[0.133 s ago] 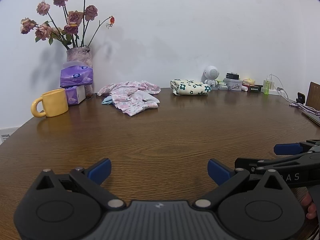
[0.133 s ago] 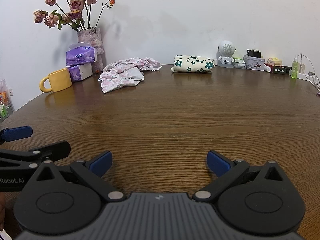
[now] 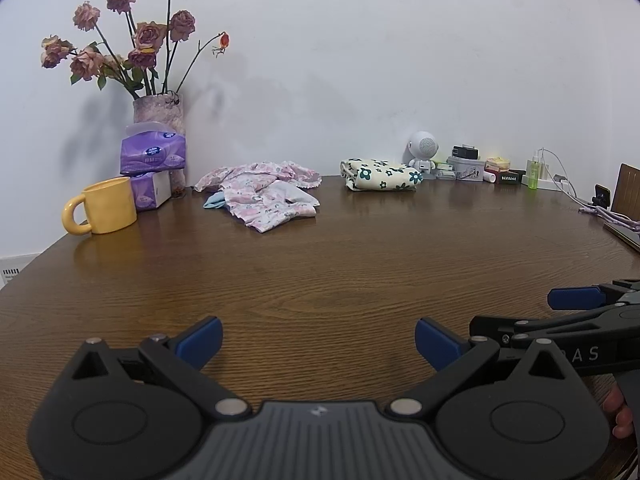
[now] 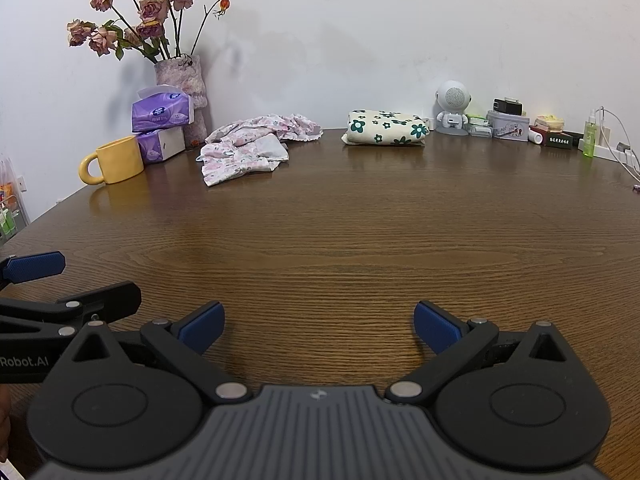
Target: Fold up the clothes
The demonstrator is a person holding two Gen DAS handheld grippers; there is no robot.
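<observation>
Left wrist view: left gripper [image 3: 318, 340] low over the near edge of the table [image 3: 360, 272], jaws spread wide, only bare wood between the blue pads. Nothing held. Right gripper [image 3: 520, 312] shows at the right of this view, side-on, just beside the left one; fingertips of the person's hand [image 3: 616, 412] visible under it.

Right wrist view: right gripper [image 4: 318, 326] likewise spread wide and empty over bare wood. Left gripper [image 4: 72, 284] enters from the left edge, close alongside.

Task items, both well apart from the tools, at the far side of the table near the wall:
- Crumpled pink floral garment [image 3: 264, 192], loose heap, a bit of pale blue cloth showing at its left edge. Unfolded.
- Cream garment with dark green flowers [image 3: 380, 174], already a neat folded block, to the right of the heap.

Other items: yellow mug [image 3: 106, 206] and tissue packs [image 3: 154, 156] left of the heap, vase of dried roses [image 3: 160, 116] behind; small white robot figure [image 3: 424, 152] and clutter along the wall at right.

Judgement: start of the next garment; one piece looks done, the pink one is waiting. Step in hand is the approach.

Next move calls for: both tools carried forward and to the left across the table, jaws kept apart, to reach the heap and pull it to the clear middle for spreading. Which edges to pinch cannot be told from here; the heap is too bunched. Mind the mug on the left.
</observation>
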